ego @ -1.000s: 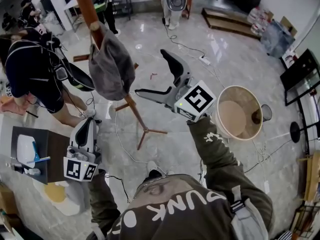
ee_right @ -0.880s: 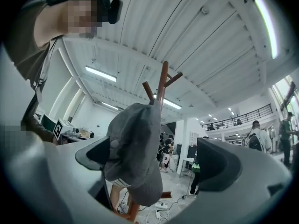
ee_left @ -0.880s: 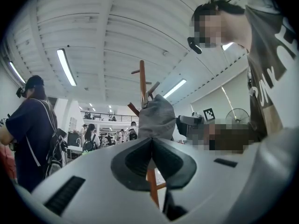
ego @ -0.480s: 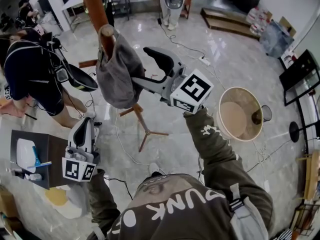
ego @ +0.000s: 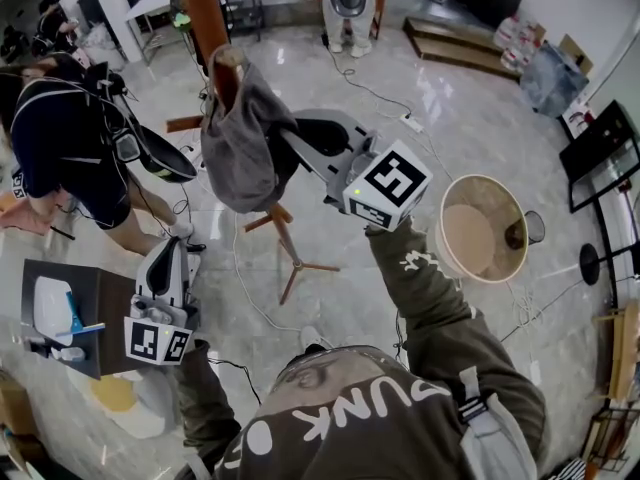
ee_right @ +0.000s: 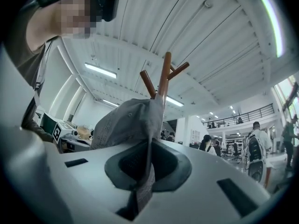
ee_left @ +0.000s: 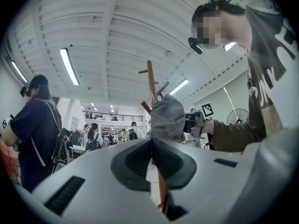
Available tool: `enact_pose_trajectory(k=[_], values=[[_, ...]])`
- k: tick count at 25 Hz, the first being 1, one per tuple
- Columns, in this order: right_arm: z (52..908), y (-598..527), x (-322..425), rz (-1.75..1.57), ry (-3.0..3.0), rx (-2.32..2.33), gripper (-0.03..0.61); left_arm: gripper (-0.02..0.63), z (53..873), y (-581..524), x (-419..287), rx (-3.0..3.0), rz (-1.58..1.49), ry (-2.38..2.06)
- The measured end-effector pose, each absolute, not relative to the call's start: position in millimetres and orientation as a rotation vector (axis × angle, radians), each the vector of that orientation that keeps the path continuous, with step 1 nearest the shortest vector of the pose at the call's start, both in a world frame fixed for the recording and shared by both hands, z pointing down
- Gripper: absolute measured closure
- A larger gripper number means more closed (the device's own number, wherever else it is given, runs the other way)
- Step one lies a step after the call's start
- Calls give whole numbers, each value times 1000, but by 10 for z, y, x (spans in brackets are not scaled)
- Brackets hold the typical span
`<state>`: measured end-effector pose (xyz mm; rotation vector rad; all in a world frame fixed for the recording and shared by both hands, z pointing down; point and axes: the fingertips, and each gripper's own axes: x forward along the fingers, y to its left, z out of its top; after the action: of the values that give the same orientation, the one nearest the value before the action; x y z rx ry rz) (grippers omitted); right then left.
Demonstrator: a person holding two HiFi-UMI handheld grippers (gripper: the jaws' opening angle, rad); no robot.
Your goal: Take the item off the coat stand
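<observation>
A grey cap hangs on a peg of the brown wooden coat stand. My right gripper is raised to the cap and shut on its fabric edge. In the right gripper view the cap runs down between the closed pads, with the stand's pegs above. My left gripper hangs low at the left, shut, with nothing in it. From the left gripper view the cap and the stand show beyond the closed left gripper.
A round tan basket stands on the floor at the right. A person with a backpack is at the left, beside a dark small table holding items. The stand's legs and cables spread over the glossy floor.
My right gripper moved left and up to the cap and its jaws went from wide open to shut on the fabric. The left gripper stayed where it was.
</observation>
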<state>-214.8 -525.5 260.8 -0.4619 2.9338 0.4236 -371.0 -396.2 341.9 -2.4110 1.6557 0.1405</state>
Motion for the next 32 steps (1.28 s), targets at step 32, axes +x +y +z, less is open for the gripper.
enact_pose_trajectory(k=[32], values=[[1826, -4388, -1715, 512, 2771, -359, 563, 609, 3342, -3612, -3504, -2406, 168, 1603]])
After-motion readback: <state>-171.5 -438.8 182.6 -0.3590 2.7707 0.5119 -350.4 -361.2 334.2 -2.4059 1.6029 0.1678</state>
